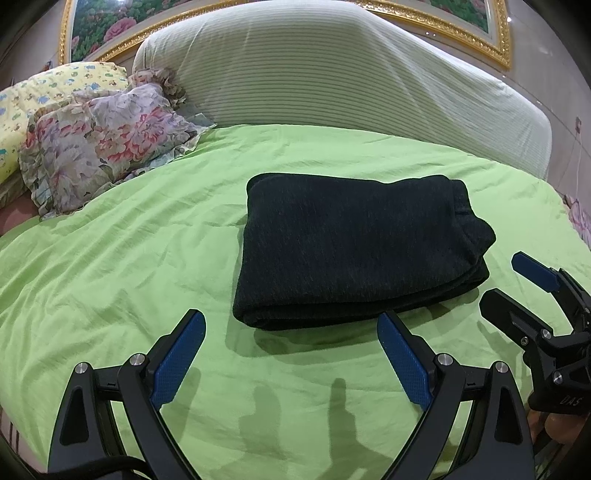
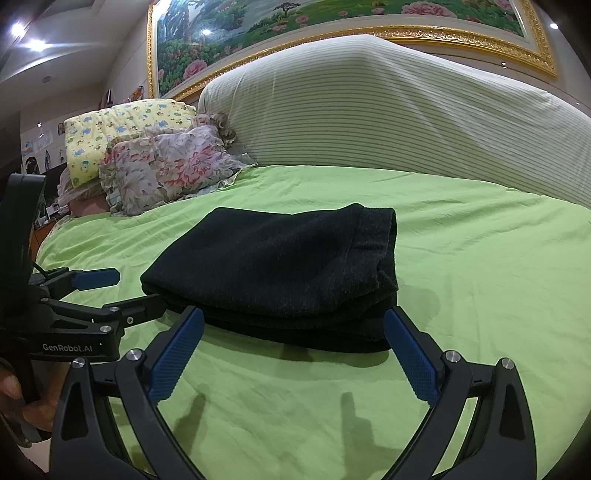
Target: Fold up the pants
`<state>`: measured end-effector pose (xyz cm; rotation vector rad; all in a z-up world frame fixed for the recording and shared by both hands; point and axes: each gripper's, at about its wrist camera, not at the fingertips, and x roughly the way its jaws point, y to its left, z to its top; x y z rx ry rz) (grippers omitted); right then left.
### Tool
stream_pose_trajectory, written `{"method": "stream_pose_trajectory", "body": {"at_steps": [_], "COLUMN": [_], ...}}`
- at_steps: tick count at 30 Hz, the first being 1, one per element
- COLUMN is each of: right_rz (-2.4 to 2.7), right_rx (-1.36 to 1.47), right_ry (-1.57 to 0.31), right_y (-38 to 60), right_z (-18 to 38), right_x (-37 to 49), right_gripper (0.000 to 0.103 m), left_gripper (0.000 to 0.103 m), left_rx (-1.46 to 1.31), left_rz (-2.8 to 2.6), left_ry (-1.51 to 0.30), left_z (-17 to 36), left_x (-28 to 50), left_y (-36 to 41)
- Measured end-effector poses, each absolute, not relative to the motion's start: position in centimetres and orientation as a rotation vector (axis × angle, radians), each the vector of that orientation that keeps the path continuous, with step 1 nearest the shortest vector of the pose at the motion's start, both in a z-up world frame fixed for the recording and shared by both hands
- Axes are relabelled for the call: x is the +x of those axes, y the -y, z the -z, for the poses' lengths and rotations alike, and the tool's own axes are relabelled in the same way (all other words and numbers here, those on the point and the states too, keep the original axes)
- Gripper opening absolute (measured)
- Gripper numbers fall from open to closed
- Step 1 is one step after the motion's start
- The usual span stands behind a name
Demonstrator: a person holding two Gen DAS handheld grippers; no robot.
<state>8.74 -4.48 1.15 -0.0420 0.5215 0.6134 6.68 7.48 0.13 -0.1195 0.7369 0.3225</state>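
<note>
The black pants (image 1: pixel 354 247) lie folded in a thick flat stack on the green bed sheet (image 1: pixel 147 258); they also show in the right wrist view (image 2: pixel 280 273). My left gripper (image 1: pixel 291 325) is open and empty, just in front of the stack's near edge. My right gripper (image 2: pixel 293 321) is open and empty, its fingertips at the near edge of the stack. The right gripper (image 1: pixel 517 280) shows at the right of the left wrist view, open. The left gripper (image 2: pixel 136 290) shows at the left of the right wrist view, open.
A large striped cushion (image 1: pixel 332 74) stands along the headboard behind the pants. A floral pillow (image 1: pixel 107 144) and a yellow patterned pillow (image 1: pixel 44 99) lie at the back left. A gold-framed picture (image 2: pixel 332 22) hangs above. The sheet (image 2: pixel 480 277) stretches right of the stack.
</note>
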Motion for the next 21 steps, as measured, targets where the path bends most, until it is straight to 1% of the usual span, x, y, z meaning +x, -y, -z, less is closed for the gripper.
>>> {"method": "stream_pose_trajectory", "body": {"at_steps": [21], "right_rz": [-0.573], "right_rx": [0.002], "right_ry": [-0.529], "right_y": [5.4], "right_z": [-2.1], "right_x": [9.5], "right_gripper": [0.098], "left_gripper": [0.095], "left_rx": [-0.136], "left_rz": [-0.312], "left_ry": [-0.71], "left_z": [-1.5], "left_x": [6.9], "left_y": [-7.8]}}
